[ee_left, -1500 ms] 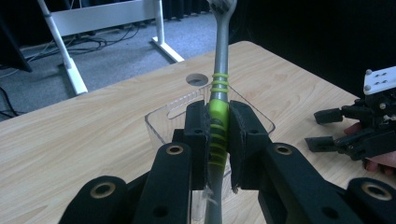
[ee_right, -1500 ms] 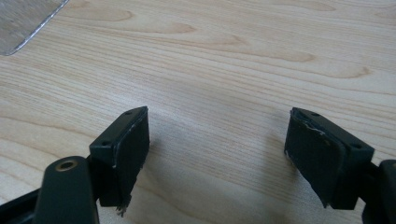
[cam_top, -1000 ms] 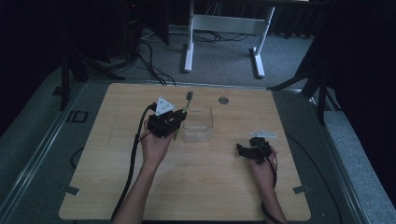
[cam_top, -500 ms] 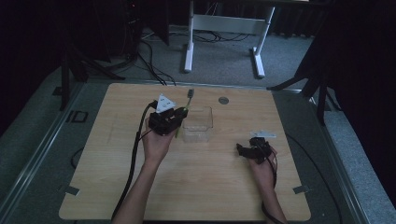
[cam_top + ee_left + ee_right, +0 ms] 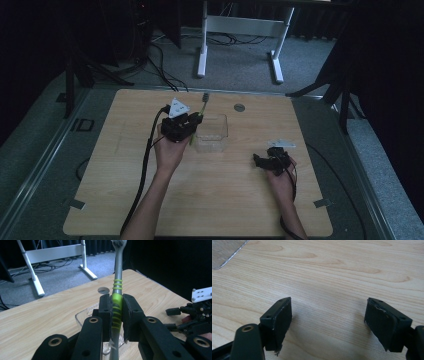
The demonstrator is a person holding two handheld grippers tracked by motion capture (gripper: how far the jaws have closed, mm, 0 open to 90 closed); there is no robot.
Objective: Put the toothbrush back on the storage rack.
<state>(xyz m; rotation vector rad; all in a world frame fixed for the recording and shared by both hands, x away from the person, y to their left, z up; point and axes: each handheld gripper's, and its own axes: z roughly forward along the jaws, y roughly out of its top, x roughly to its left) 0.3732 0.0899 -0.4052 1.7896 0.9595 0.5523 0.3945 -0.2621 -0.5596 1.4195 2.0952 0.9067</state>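
High view: a pale wooden counter (image 5: 210, 200) sits mid-frame on grey carpet, with white stand legs (image 5: 202, 45) at the top and darkness at both sides. The left hand-held gripper (image 5: 181, 126) hovers left of centre, clamped on a toothbrush (image 5: 202, 104) just beside a clear tray (image 5: 212, 134). The right hand-held gripper (image 5: 270, 161) rests right of centre, with bare wood all round it.

Left gripper view: the toothbrush (image 5: 117, 302) stands upright between pressed jaws, over the clear tray (image 5: 83, 316); the counter edge runs across the upper frame.

Right gripper view: the right hand-held gripper (image 5: 328, 322) has its jaws wide apart over bare wood; the tray corner (image 5: 224, 251) is at upper left.
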